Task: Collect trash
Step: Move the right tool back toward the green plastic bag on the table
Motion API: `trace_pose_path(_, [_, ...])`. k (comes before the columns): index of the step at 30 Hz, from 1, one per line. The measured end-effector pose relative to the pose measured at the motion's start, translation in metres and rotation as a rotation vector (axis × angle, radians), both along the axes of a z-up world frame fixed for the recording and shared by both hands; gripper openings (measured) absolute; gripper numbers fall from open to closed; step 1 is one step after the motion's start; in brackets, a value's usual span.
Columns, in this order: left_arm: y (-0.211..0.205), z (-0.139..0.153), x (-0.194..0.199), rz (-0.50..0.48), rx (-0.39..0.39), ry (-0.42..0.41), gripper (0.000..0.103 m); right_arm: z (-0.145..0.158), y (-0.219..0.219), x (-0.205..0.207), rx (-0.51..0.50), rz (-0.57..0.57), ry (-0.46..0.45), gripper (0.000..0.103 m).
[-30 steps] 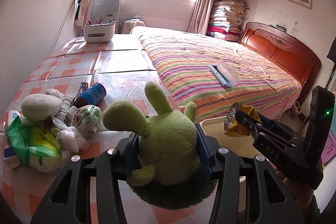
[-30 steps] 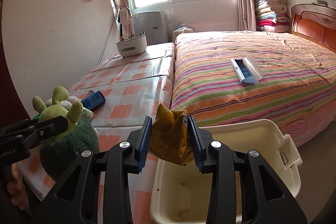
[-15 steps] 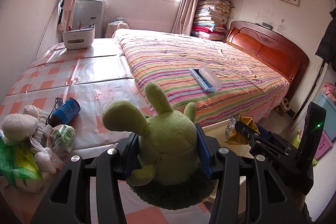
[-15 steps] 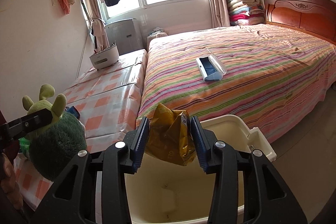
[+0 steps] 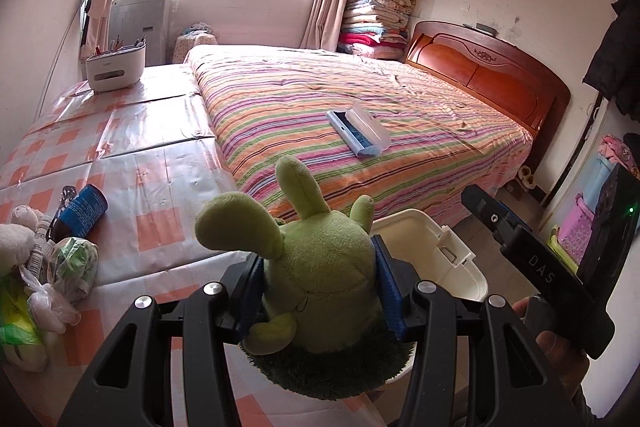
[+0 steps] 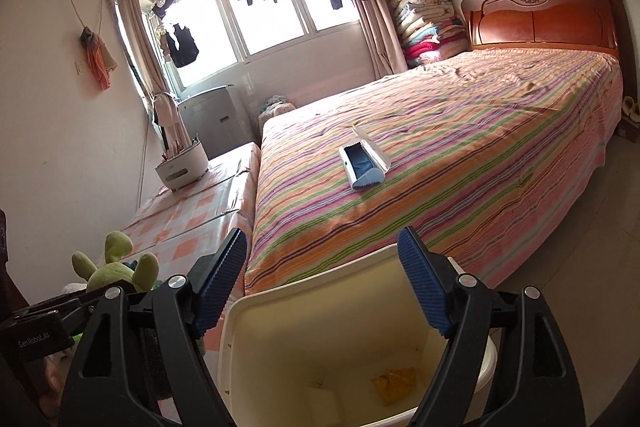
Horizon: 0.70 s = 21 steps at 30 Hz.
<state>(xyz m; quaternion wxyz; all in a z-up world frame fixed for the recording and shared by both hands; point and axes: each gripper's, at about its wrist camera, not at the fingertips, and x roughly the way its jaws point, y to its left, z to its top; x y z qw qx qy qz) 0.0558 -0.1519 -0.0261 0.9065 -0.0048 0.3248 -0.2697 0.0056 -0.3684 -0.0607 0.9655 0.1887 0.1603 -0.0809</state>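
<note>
We note one change from the earlier frames: the yellow wrapper (image 6: 394,385), then pinched in our right gripper (image 6: 322,283), now lies on the floor of the cream bin (image 6: 280,311). The right gripper's jaws are opening, with nothing between them. The wrapper sits below and slightly right of the gap between the fingers, well apart from both blue pads (image 6: 422,293). It lies roughly flat and crumpled, its long axis running across the right wrist view, tilted slightly upward to the right. Our left gripper (image 5: 320,279) is clamped on the green plush toy (image 5: 316,267), which stands upright with ears up, beside the bin at the edge of the checked tabletop (image 5: 160,163).
</note>
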Motion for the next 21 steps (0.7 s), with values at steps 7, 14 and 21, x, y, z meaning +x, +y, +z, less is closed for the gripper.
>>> trace_pose_path(7, [-0.029,-0.009,0.001,-0.082,0.02,0.03,0.05,0.001,-0.02,-0.012,0.043,-0.082,-0.043,0.083])
trace_pose_path(14, [-0.053,-0.021,0.003,-0.15,0.053,0.058,0.053,-0.001,-0.025,-0.015,0.045,-0.084,-0.041,0.084])
trace_pose_path(21, [-0.057,-0.015,-0.006,-0.133,0.069,-0.013,0.077,0.001,-0.021,-0.016,0.045,-0.08,-0.046,0.084])
